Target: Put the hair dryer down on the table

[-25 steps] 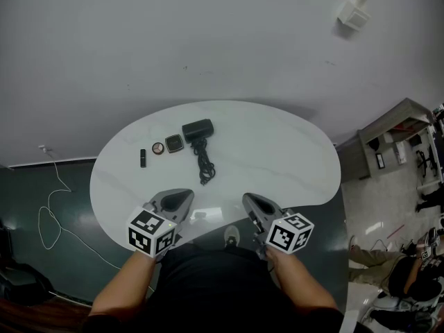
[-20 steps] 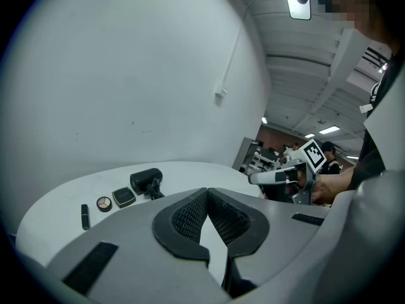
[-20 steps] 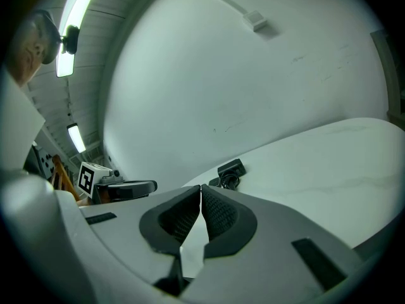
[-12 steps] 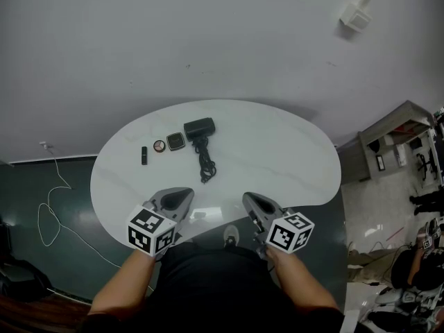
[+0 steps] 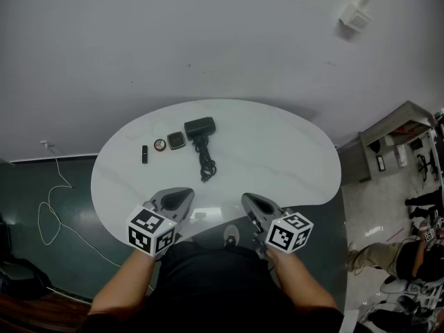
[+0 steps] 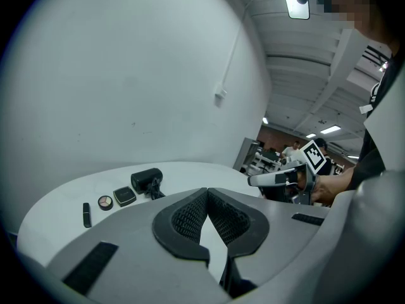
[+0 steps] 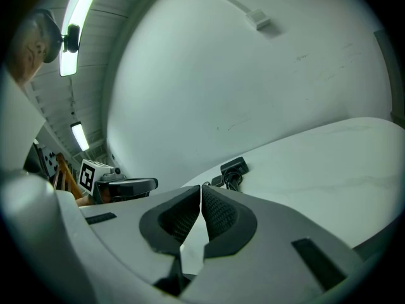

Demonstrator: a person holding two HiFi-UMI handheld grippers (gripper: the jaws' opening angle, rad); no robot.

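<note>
A black hair dryer [image 5: 199, 127] lies on the white table [image 5: 277, 158] toward its far side, its dark cord [image 5: 205, 162] trailing toward me. The dryer [image 6: 146, 179] also shows in the left gripper view and, small, in the right gripper view as the dryer [image 7: 233, 167]. My left gripper [image 5: 178, 198] hovers over the table's near edge, jaws shut and empty. My right gripper [image 5: 254, 202] sits level with it to the right, also shut on nothing. Both are well short of the dryer.
Left of the dryer lie a dark square compact [image 5: 175, 141], a round makeup pan [image 5: 160, 145] and a small black stick [image 5: 144, 155]. A white cable [image 5: 52, 214] loops on the dark floor at left. Furniture and people stand at the far right [image 5: 409, 255].
Neither gripper has moved; only the head view shifts slightly, and a person at the far right has moved.
</note>
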